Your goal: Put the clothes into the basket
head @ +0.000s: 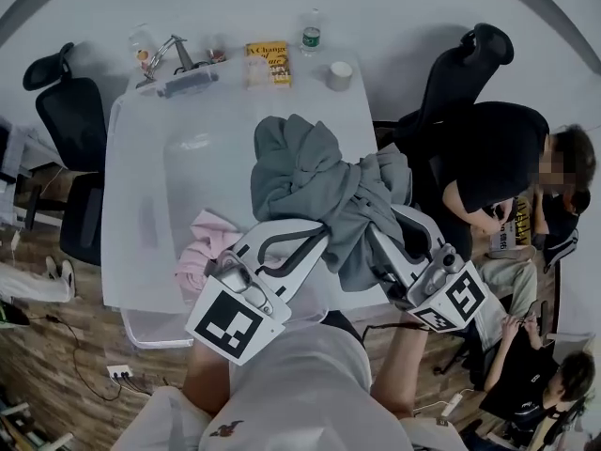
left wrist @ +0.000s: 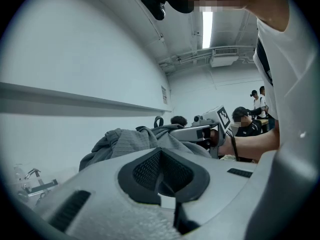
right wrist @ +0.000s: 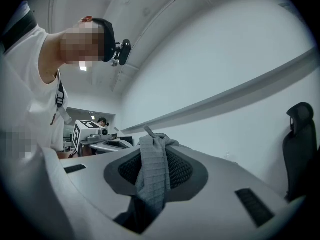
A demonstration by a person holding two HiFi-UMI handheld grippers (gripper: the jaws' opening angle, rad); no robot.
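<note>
Both grippers hold a grey garment [head: 310, 172] up above the white table [head: 150, 177]. My left gripper [head: 324, 233] meets it from the near left. In the left gripper view the jaws [left wrist: 160, 154] stand shut, with the grey garment [left wrist: 130, 141] bunched just past their tip. My right gripper [head: 376, 238] is shut on the same garment, and a strip of its grey fabric [right wrist: 152, 169] runs out between the jaws [right wrist: 150, 154]. A pink garment [head: 202, 252] lies at the table's near edge. Below that edge shows the rim of a white basket [head: 150, 332].
Along the table's far edge are a yellow book [head: 269, 62], a bottle [head: 311, 31], a tape roll [head: 340, 75] and a clear container [head: 188, 83]. Black office chairs stand at the left [head: 70, 111] and the right [head: 470, 64]. People [head: 498, 167] sit close on the right.
</note>
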